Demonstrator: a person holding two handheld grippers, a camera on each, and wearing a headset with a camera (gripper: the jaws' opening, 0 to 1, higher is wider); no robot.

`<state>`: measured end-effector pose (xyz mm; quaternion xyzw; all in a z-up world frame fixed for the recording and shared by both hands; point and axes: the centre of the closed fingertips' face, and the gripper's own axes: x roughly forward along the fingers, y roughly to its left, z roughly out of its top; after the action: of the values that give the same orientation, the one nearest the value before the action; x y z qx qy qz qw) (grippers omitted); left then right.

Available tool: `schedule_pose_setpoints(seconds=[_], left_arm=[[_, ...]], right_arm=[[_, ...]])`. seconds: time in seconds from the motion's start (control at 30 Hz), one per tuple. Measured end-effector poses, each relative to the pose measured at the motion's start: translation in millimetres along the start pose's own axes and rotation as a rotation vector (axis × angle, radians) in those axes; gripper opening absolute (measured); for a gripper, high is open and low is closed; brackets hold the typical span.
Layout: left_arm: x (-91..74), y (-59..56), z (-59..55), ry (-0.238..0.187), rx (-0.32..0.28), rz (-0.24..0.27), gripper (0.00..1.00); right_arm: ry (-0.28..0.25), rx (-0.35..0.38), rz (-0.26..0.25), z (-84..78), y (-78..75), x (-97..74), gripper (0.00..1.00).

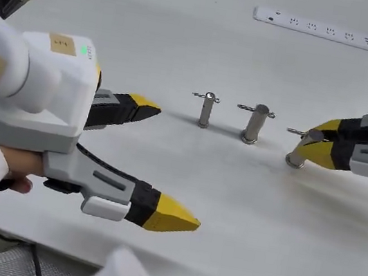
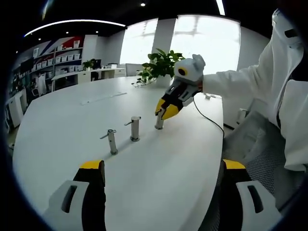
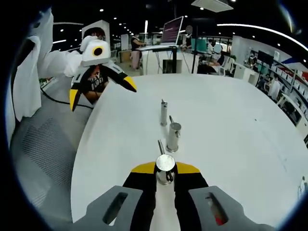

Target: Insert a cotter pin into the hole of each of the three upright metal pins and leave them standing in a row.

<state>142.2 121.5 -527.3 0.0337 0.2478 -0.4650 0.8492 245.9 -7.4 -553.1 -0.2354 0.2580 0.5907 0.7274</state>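
Left gripper (image 1: pixel 179 166), right gripper (image 1: pixel 305 147), three upright metal pins (image 1: pixel 206 110) (image 1: pixel 255 125) (image 1: pixel 295 160)

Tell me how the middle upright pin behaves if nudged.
The middle pin stands tall on a small base, so it probably tips easily. It looks solid metal, likely stiff and heavy. Fallen, it may roll until its cotter pin catches.

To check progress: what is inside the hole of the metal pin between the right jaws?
A cotter pin sticks out beside the metal pin; the jaws hide the hole.

place: open office, probably | cues: desks (image 2: pixel 96 74), monitor (image 3: pixel 173 30), potted plant (image 2: pixel 161 65) — ceiling lights (image 2: pixel 143 4)
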Motion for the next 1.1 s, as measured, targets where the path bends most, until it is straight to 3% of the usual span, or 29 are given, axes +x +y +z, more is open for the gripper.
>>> schedule_pose_setpoints(seconds=[0.47, 0.83, 1.1], left_arm=[[0.9, 2.1, 1.5, 0.002, -0.009, 0.009, 0.99], [0.5, 2.2, -0.7, 0.010, -0.017, 0.011, 0.99], [1.0, 3.0, -3.9, 0.024, -0.025, 0.014, 0.99]], right_arm=[[0.005, 0.066, -0.018, -19.1, -13.2, 8.7, 0.07], [0.002, 0.064, -0.021, -19.0, -22.6, 11.3, 0.08], [-0.017, 0.059, 0.000, -15.3, -21.1, 13.4, 0.08]])
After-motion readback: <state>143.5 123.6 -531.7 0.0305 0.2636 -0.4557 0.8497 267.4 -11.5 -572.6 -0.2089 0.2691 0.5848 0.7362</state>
